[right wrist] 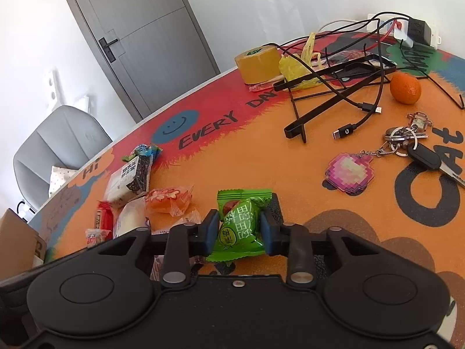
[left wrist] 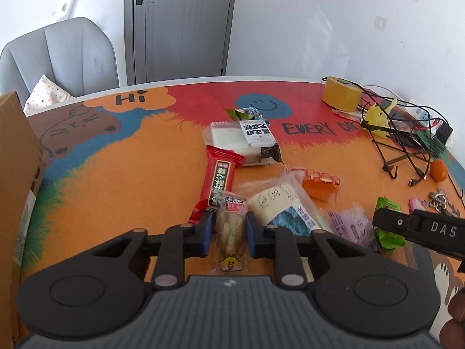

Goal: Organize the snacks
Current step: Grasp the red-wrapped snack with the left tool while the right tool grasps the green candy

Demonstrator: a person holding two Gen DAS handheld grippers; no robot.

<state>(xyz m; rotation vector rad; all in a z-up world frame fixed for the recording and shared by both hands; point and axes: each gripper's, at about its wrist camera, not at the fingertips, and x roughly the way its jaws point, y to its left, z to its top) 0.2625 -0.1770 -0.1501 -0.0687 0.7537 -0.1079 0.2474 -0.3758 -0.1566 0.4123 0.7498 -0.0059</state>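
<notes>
**Both grippers clamped on snacks**

The left gripper [left wrist: 228, 222] has its blue pads pressed against a clear-wrapped beige snack with a yellow cartoon sticker [left wrist: 229, 232], low over the colourful printed tablecloth [left wrist: 130, 174]. The right gripper [right wrist: 239, 222] pinches a crinkly green candy packet [right wrist: 239, 226] (other wrapped snacks lie just beside).

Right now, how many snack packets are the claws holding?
2. A clear-wrapped snack packet is pinched in the left claw; a green candy packet is pinched in the right claw. No second packet shows in either.
</notes>
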